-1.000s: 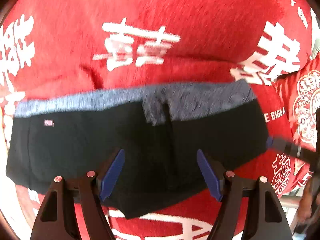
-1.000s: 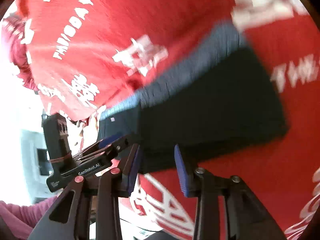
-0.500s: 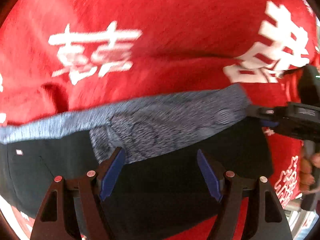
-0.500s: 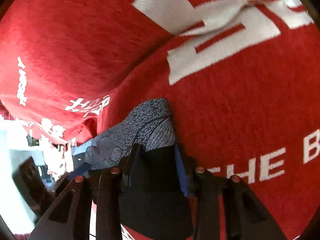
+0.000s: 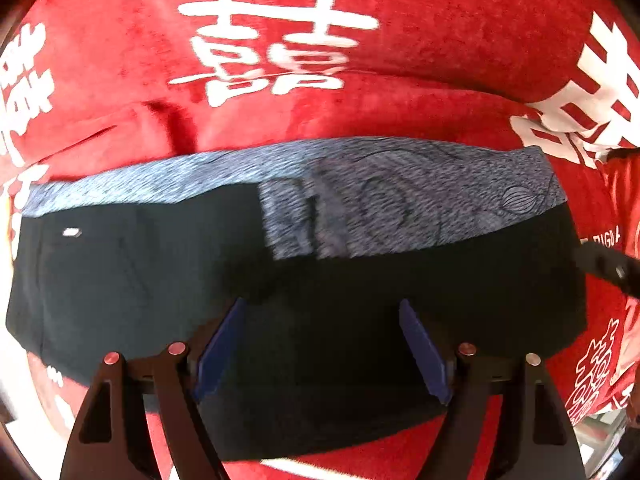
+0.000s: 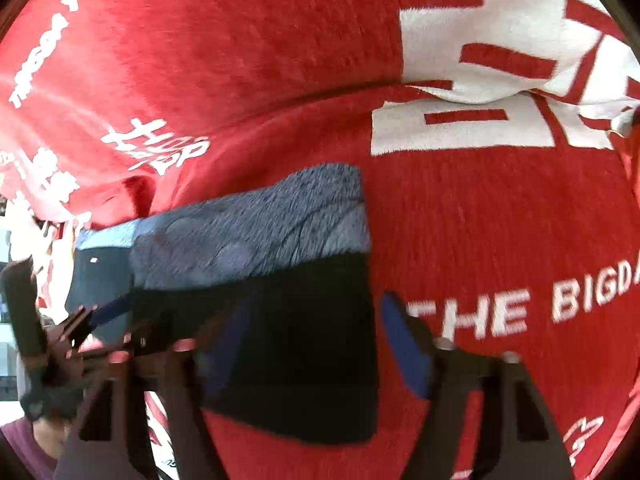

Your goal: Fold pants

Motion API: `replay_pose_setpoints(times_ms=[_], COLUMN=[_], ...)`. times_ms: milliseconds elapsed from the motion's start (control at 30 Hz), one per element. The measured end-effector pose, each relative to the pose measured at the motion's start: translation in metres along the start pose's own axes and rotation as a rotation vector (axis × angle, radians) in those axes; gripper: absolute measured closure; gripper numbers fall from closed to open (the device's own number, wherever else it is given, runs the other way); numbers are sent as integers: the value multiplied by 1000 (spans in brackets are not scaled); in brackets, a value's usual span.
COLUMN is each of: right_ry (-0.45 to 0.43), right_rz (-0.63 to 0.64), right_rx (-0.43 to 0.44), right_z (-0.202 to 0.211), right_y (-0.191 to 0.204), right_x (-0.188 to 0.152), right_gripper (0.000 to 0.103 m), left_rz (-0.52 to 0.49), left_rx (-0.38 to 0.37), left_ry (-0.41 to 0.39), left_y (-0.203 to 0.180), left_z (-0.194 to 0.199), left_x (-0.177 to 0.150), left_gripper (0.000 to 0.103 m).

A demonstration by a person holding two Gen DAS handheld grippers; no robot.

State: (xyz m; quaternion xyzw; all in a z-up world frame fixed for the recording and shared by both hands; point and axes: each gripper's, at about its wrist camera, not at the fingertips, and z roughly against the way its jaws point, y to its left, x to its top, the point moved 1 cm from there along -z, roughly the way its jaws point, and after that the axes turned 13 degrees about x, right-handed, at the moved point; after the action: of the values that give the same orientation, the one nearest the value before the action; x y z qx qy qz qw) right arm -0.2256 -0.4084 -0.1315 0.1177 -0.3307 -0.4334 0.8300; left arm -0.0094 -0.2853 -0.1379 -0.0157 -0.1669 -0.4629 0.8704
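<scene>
Black pants point(image 5: 320, 304) with a grey-blue heathered waistband point(image 5: 400, 200) lie flat on a red blanket point(image 5: 280, 8). The right part is folded over the left part, so the band is doubled there. My left gripper point(image 5: 320, 340) is open above the lower middle of the pants. My right gripper point(image 6: 312, 340) is open over the right end of the pants point(image 6: 300, 320), its jaws either side of the black cloth edge. The left gripper also shows at the left of the right wrist view point(image 6: 80, 332).
The red blanket point(image 6: 480, 240) has white characters and the words "THE BIGDA" point(image 6: 560, 304). It is creased behind the pants. The blanket's edge and a bright floor show at the far left of the right wrist view.
The right gripper was shut on the pants' edge half a second ago and has opened, leaving the cloth lying folded. The left gripper drew back and stays open.
</scene>
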Motion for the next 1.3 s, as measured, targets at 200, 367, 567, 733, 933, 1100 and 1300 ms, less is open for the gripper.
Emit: replay_pose_setpoints(times_ms=[200, 367, 567, 733, 933, 1100, 1300], right_ry=[45, 77, 109, 146, 147, 134, 126], right_rz=[1, -8, -13, 14, 12, -1, 34], right_rx=[1, 18, 93, 95, 65, 36, -3], right_z=[18, 21, 22, 19, 12, -3, -30], right_y=[4, 12, 20, 28, 49, 78, 123], right_x=[-32, -49, -59, -69, -82, -83, -80], right_gripper=[20, 15, 0, 0, 0, 0, 0], left_rz=[47, 74, 119, 147, 128, 110, 129], left_rx=[23, 51, 67, 49, 34, 23, 14], left_ry=[20, 31, 51, 51, 64, 57, 70], left_y=[22, 26, 28, 38, 62, 95, 142], left_z=[11, 20, 27, 29, 20, 17, 11], left_x=[-20, -38, -53, -63, -72, -78, -65], left_gripper=[23, 23, 23, 23, 23, 23, 23])
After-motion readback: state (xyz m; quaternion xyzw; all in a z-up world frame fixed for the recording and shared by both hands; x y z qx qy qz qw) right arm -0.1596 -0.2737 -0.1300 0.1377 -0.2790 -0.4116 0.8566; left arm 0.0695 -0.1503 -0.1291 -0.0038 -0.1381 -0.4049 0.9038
